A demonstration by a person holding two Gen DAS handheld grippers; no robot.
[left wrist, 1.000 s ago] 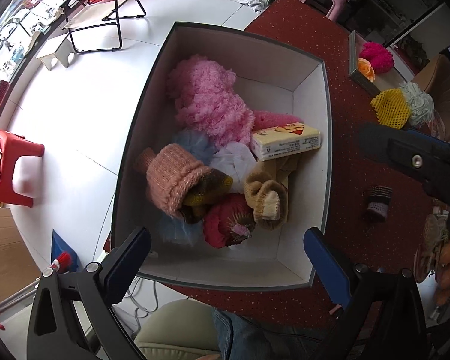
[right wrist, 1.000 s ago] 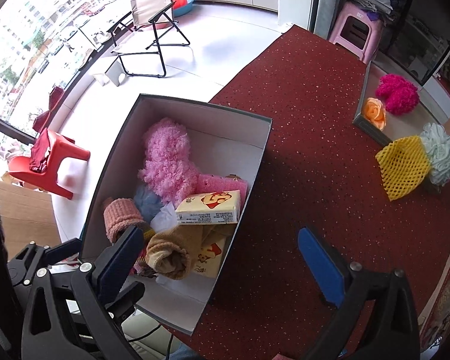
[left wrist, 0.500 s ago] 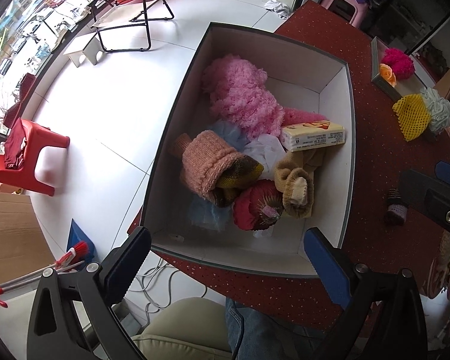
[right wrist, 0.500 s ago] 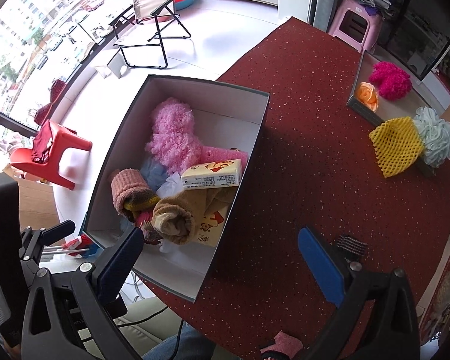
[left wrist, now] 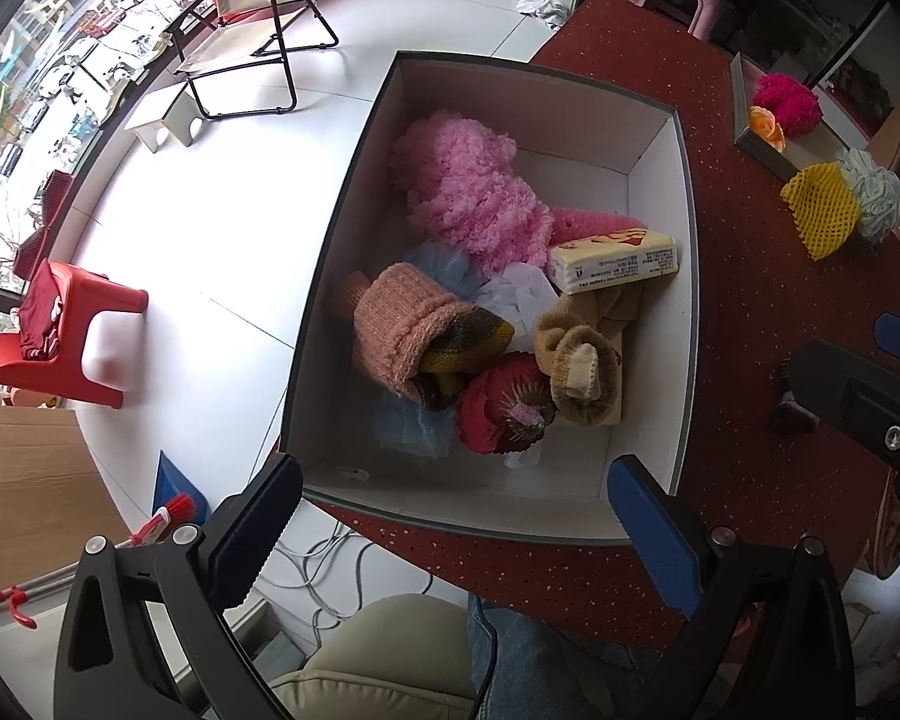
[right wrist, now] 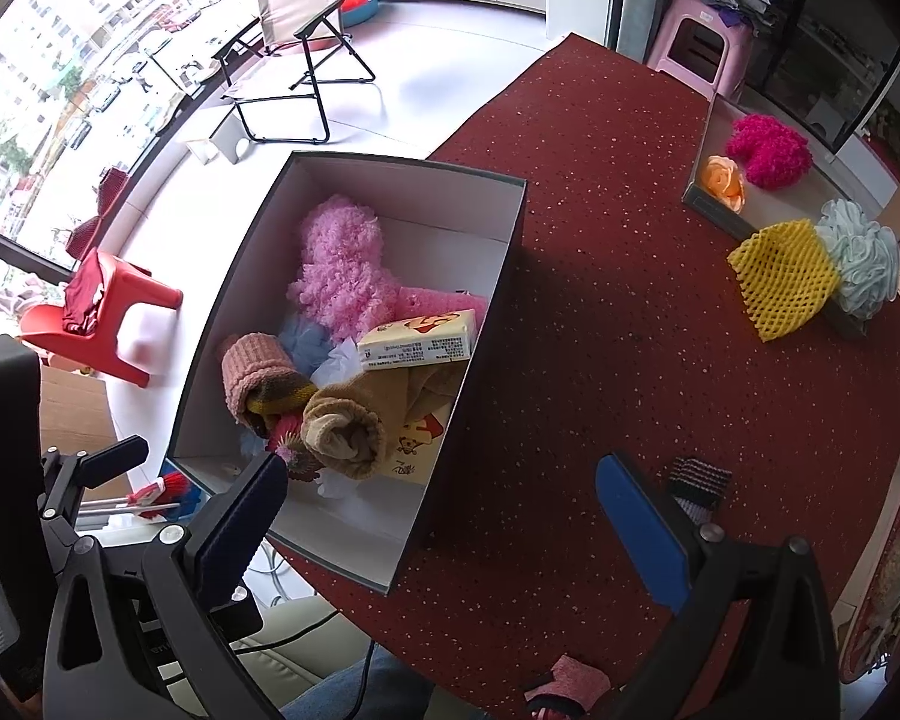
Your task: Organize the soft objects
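Lying just beyond the right gripper, jaws apart and empty, small striped knitted cuff on red bench; left gripper farther, also open.

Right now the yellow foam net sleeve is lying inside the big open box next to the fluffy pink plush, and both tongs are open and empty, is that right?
Not quite. The yellow foam net sleeve lies outside the big open box, on the red table beside a pale mesh bath pouf, as the right wrist view shows. The fluffy pink plush is in the box, and both tongs are open and empty.
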